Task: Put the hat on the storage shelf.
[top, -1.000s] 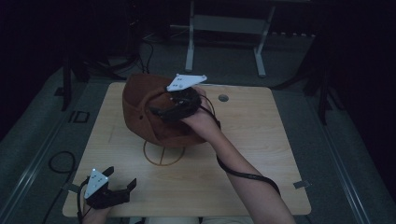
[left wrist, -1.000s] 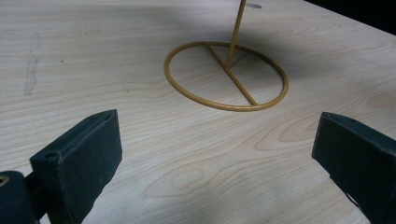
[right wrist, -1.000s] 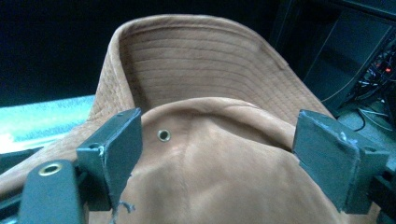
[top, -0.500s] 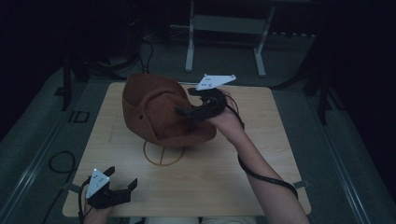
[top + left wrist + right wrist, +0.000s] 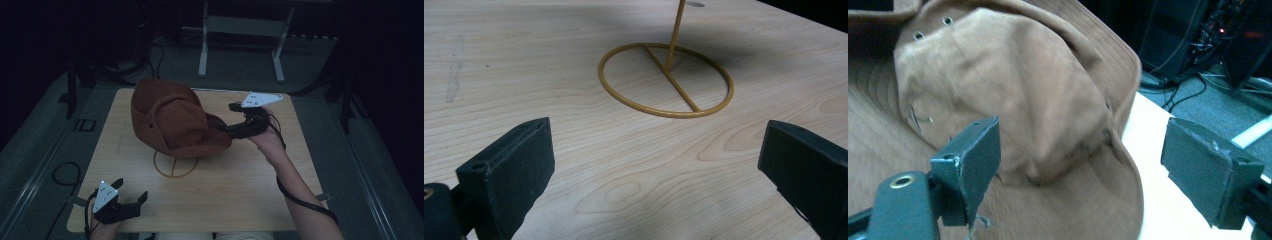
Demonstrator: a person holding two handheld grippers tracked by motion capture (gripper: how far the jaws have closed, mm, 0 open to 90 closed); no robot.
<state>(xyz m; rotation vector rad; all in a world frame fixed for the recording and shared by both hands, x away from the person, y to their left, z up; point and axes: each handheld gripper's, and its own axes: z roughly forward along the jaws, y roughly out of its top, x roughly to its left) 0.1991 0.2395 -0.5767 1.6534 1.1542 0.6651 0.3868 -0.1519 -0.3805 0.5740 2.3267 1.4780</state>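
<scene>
Hat point(image 5: 170, 120) sits on stand point(image 5: 172, 164); right tool point(image 5: 231, 129) spread at its brim, left tool point(image 5: 131, 204) spread, idle. Next: pinch brim

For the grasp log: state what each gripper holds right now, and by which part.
Nothing is held. The right gripper has its jaws open beside the brown suede brimmed hat on the thin yellow wire stand; the left gripper is open over the light wooden table.
</scene>
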